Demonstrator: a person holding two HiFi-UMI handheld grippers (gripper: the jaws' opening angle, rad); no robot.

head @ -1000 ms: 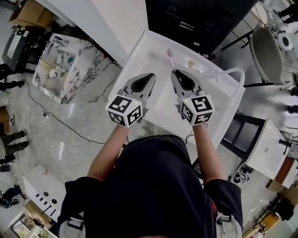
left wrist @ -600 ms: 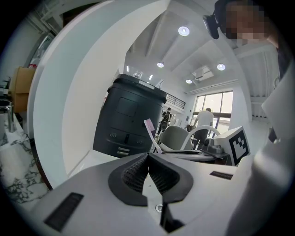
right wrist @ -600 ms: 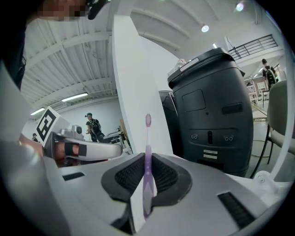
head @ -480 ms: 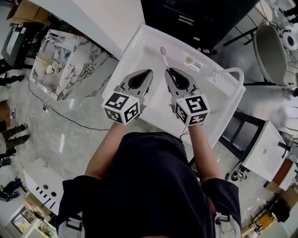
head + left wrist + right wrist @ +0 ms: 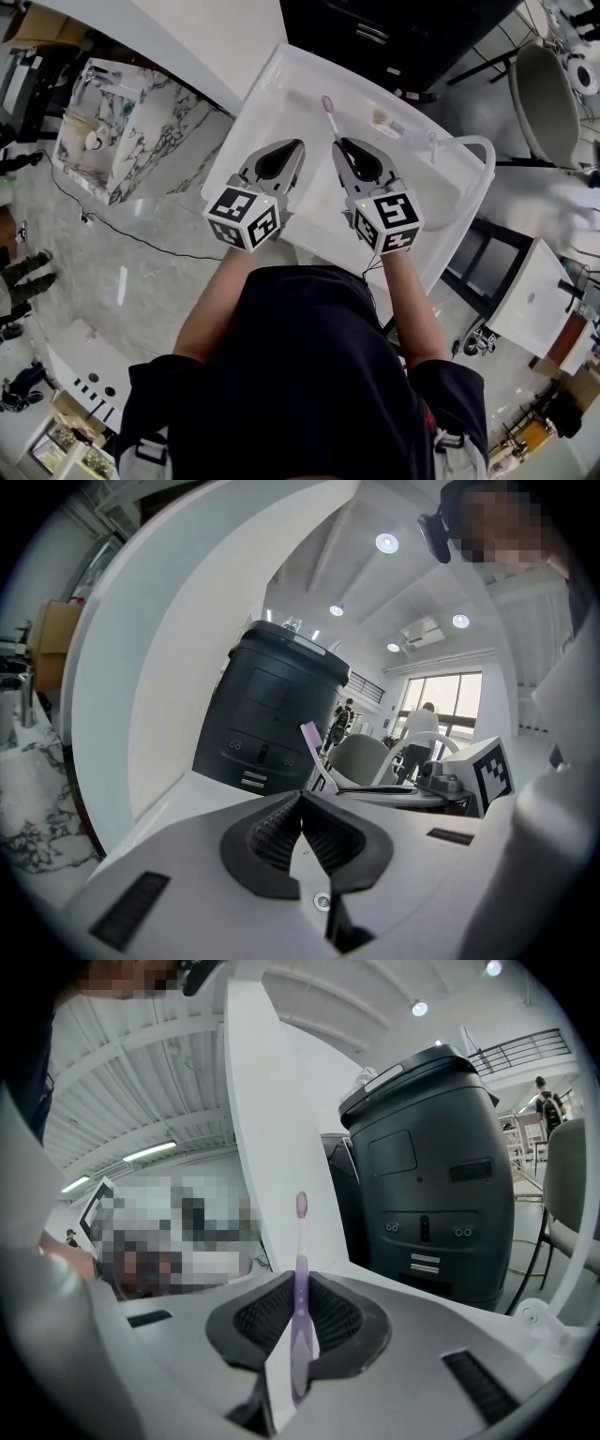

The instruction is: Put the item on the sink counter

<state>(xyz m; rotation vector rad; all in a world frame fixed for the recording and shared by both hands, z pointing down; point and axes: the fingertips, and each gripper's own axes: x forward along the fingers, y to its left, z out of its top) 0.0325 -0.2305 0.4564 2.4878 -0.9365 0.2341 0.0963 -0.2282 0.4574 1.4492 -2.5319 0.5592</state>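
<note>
A pink-purple toothbrush (image 5: 330, 116) juts forward from my right gripper (image 5: 348, 150), which is shut on its handle. Its head points toward the far rim of the white sink counter (image 5: 269, 86). In the right gripper view the toothbrush (image 5: 300, 1260) stands upright between the dark pads of the gripper (image 5: 298, 1290). My left gripper (image 5: 282, 152) hovers beside it over the basin, shut with nothing between its pads. The left gripper view shows those pads of the gripper (image 5: 301, 803) meeting, and the toothbrush (image 5: 315, 752) head off to the right beyond them.
A curved white faucet pipe (image 5: 474, 146) and small items (image 5: 384, 122) sit on the counter's far right. A black cabinet (image 5: 394, 37) stands behind the sink, a marble-patterned block (image 5: 122, 122) to the left, a grey chair (image 5: 539, 103) to the right.
Both grippers and the toothbrush have shifted slightly left over the sink since a second ago. Over the last half second they have barely moved.
</note>
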